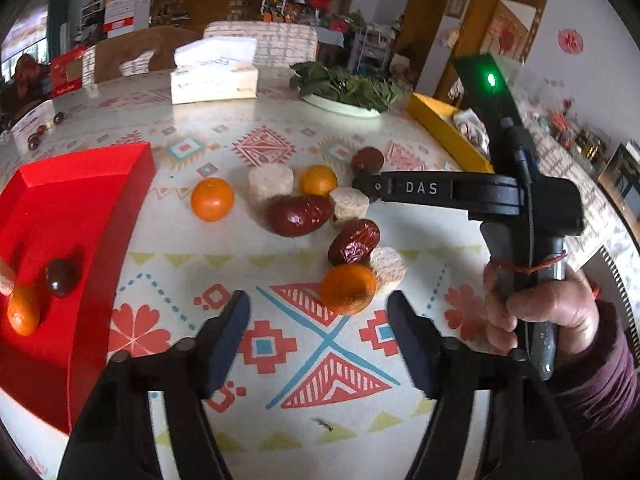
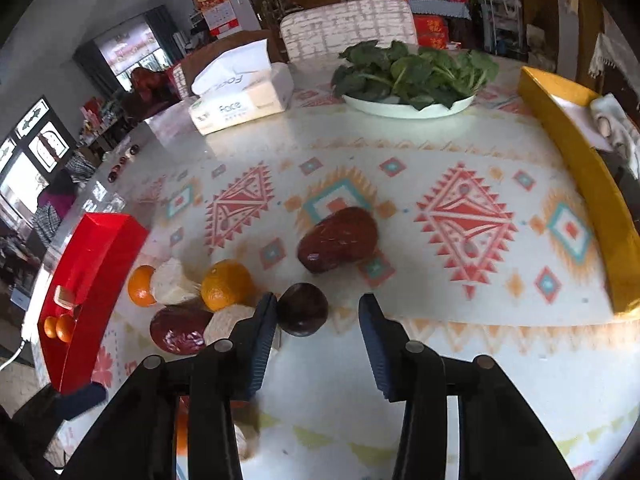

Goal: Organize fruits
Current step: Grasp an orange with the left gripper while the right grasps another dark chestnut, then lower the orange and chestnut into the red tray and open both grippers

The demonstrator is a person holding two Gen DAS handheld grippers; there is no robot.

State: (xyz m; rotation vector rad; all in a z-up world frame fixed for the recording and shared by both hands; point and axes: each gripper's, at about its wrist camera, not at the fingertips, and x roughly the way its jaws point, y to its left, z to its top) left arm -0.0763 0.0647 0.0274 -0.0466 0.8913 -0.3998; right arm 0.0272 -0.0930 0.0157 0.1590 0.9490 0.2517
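In the left wrist view my left gripper (image 1: 318, 306) is open low over the patterned table (image 1: 420, 420). An orange (image 1: 348, 288) lies just beyond its fingertips, with no pad on it. Further out lie more oranges (image 1: 212, 199), red dates (image 1: 298, 216) and pale round chunks (image 1: 270, 184). The red box (image 1: 80, 220) at the left holds an orange (image 1: 24, 312) and a dark date (image 1: 62, 276). In the right wrist view my right gripper (image 2: 318, 308) is open around a dark date (image 2: 303, 309). That date sits against the left finger, with a gap to the right pad. A large red date (image 2: 338, 240) lies ahead.
A tissue box (image 1: 214, 76) and a plate of greens (image 1: 346, 88) stand at the far side. A yellow box (image 2: 580, 184) runs along the right. The right tool's black arm (image 1: 420, 188), held by a hand (image 1: 540, 312), crosses above the fruit pile.
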